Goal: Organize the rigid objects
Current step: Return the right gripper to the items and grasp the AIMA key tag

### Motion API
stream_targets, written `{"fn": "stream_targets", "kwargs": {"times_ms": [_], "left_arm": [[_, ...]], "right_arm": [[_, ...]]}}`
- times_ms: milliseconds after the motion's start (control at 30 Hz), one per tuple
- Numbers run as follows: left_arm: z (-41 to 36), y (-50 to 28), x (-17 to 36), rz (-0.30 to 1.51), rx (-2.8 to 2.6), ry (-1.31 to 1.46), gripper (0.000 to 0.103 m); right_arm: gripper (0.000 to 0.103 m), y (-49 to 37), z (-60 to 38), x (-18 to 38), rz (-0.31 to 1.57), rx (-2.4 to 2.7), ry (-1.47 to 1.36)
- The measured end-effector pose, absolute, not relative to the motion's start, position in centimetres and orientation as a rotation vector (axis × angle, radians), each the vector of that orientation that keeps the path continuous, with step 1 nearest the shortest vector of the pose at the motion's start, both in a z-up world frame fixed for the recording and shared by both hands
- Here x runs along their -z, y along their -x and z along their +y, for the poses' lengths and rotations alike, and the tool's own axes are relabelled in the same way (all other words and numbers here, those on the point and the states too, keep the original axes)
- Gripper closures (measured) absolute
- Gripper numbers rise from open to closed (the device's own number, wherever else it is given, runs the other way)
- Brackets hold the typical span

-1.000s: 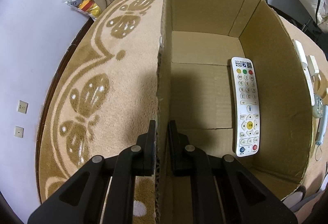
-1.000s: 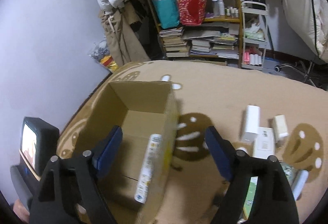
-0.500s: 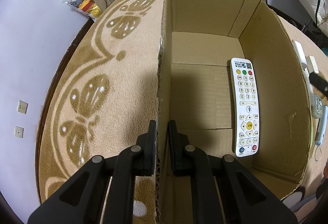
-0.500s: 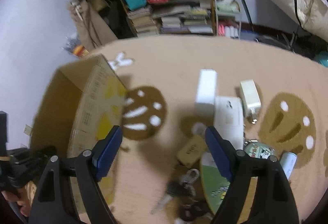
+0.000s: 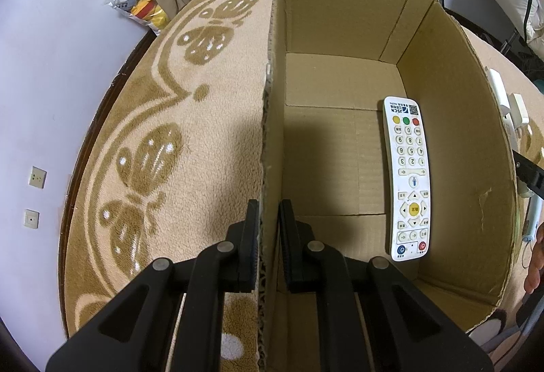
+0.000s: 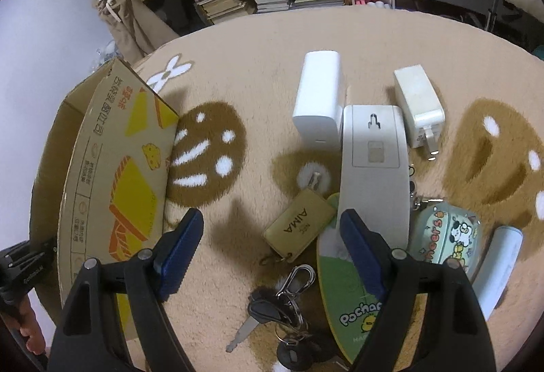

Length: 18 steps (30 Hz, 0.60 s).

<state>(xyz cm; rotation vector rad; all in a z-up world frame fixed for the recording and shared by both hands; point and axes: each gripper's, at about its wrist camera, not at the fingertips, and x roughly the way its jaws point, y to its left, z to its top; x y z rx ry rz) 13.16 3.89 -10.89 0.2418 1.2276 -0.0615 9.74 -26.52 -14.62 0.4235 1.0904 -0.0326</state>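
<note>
Right wrist: keys (image 6: pixel 282 300) between tool (image 6: pixel 268 249) fingers.

Left hand-held gripper (image 5: pixel 268 224) all matte black with silver rivets, right hand-held gripper (image 6: pixel 268 246) black with ribbed blue pads (image 6: pixel 180 249).

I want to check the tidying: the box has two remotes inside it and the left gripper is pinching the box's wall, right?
Not quite. The cardboard box holds only one white remote, as the left wrist view shows. The rest is right: the left gripper is pinching the box's wall.
</note>
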Motion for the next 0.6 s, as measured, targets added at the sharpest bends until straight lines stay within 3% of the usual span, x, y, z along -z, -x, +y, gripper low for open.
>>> {"fn": "stream_targets", "kwargs": {"times_ms": [100, 200, 533, 600], "left_arm": [[3.9, -13.2, 10.9, 1.228, 0.061, -0.242, 0.092], [3.9, -13.2, 10.9, 1.228, 0.061, -0.241, 0.092], [3.9, -13.2, 10.9, 1.228, 0.061, -0.242, 0.092], [3.9, -13.2, 10.9, 1.229, 0.060, -0.242, 0.092]], "right_arm": [[0.016, -9.8, -26.5, 14.6, 1.098, 0.017, -0.450], [0.026, -9.8, -26.2, 14.8, 1.127, 0.003, -0.471], [0.027, -10.0, -26.4, 16.2, 1.150, 0.016, -0.509], [0.031, -10.2, -26.6, 16.3, 1.148, 0.012, -0.513]]}}
